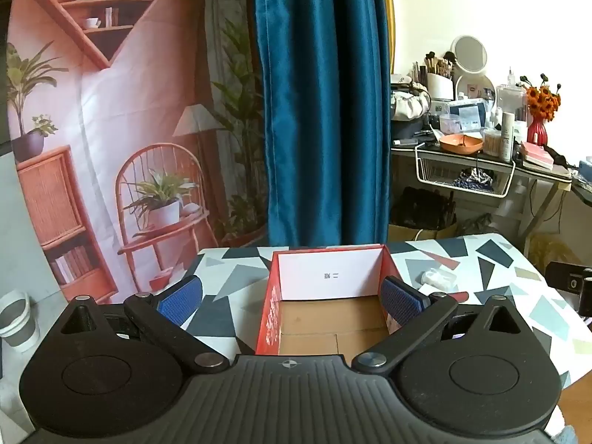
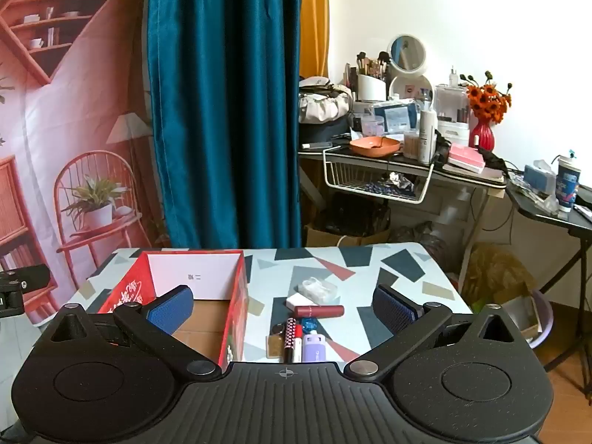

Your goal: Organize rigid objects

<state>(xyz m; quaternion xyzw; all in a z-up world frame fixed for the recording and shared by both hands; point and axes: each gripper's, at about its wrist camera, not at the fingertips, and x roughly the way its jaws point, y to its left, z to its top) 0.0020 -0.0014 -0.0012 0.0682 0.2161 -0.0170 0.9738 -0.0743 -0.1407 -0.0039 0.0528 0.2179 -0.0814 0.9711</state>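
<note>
Right gripper (image 2: 283, 305) open over lipstick (image 2: 320, 310) (unseen from left), red box (image 1: 272, 305)

The right gripper (image 2: 283, 305) hung wide open above the table's (image 2: 403, 259) near edge. Between its fingers lay a red tube (image 2: 319, 310), pens (image 2: 292, 336) and a purple case (image 2: 314, 347); the open box (image 2: 236, 296) stood toward the left edge.

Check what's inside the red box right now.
The red box shows only its bare brown cardboard floor and a white card against the far wall. The near strip is hidden by the left gripper.
</note>
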